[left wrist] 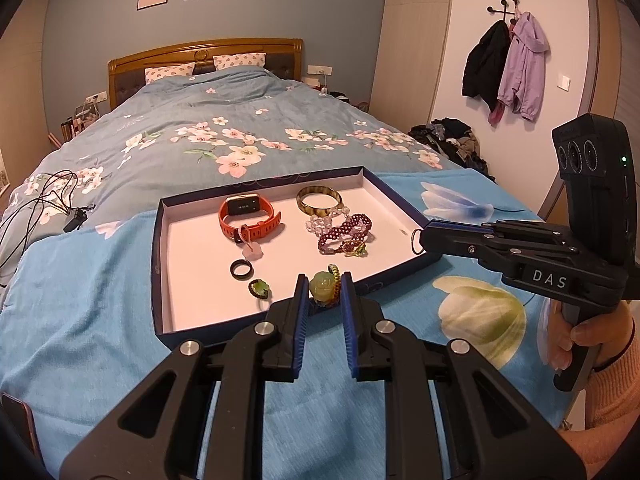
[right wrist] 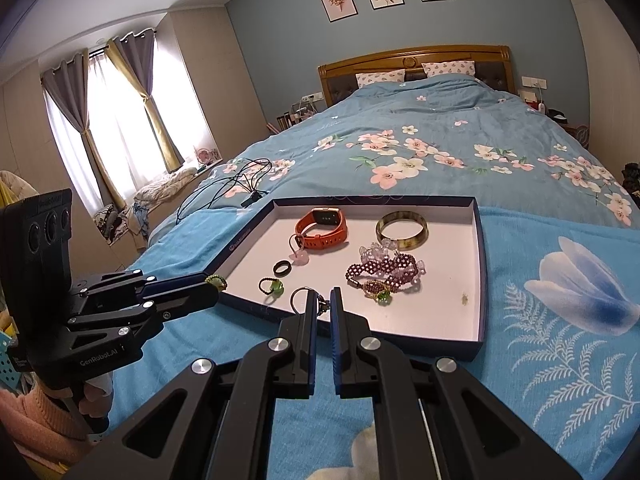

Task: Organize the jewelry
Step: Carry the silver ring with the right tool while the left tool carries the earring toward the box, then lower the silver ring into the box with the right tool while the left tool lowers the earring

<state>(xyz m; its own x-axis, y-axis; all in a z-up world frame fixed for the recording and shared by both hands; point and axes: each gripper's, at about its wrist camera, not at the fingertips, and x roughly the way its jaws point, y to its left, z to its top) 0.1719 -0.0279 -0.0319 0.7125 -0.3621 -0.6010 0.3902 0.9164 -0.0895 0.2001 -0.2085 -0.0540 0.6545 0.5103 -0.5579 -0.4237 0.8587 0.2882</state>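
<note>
Detail is scarce on the small charm behind the silver ring (right wrist: 302, 299): the right gripper (right wrist: 322, 312) pinches it, nearly closed, over the tray's (right wrist: 480, 280) near edge. The left gripper (left wrist: 325, 285) pinches a yellow-green bead (left wrist: 323, 285) on a braided loop; its fingers (left wrist: 301, 304) hide the loop's lower part. Watch (left wrist: 248, 216), bangle (left wrist: 319, 199), bead bracelets (left wrist: 344, 236) and rings (left wrist: 241, 269) lie in the tray on the bed (left wrist: 240, 120).

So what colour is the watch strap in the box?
Orange. The watch shows best in the left wrist view.
</note>
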